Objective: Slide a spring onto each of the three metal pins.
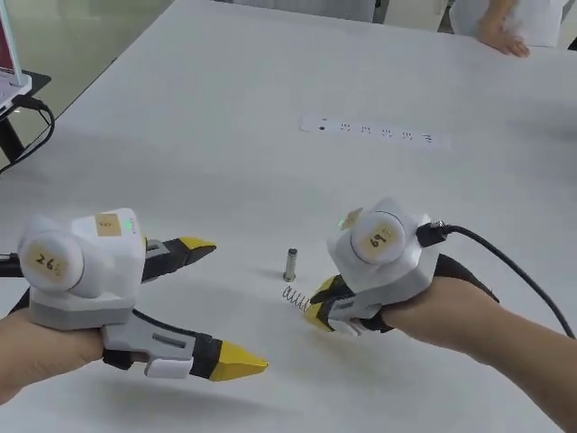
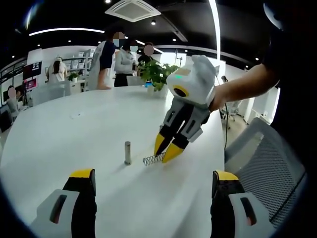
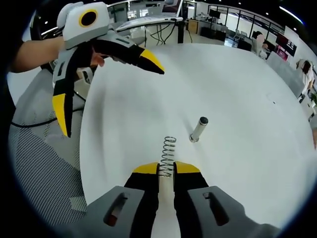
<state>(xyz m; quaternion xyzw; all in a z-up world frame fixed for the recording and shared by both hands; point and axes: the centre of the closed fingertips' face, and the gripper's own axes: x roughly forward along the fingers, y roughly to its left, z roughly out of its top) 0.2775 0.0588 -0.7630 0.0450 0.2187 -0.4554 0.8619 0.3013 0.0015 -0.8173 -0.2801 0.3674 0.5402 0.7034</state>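
The spring (image 3: 168,154) is pinched at one end by the right tool (image 3: 167,167). Its long axis is kept nearly flat over the white surface (image 1: 225,162), and its free end is pointed forward, near the upright pin (image 3: 199,129). The left tool (image 2: 153,174) is held spread.

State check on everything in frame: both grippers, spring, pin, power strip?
left gripper: open, jaws wide apart, holding nothing.
right gripper: shut on the spring, at its near end.
spring: clamped at one end, rest sticking out ahead of the jaws, not on the pin.
pin: upright on the table, bare.
power strip: flat on the table, sockets look empty.
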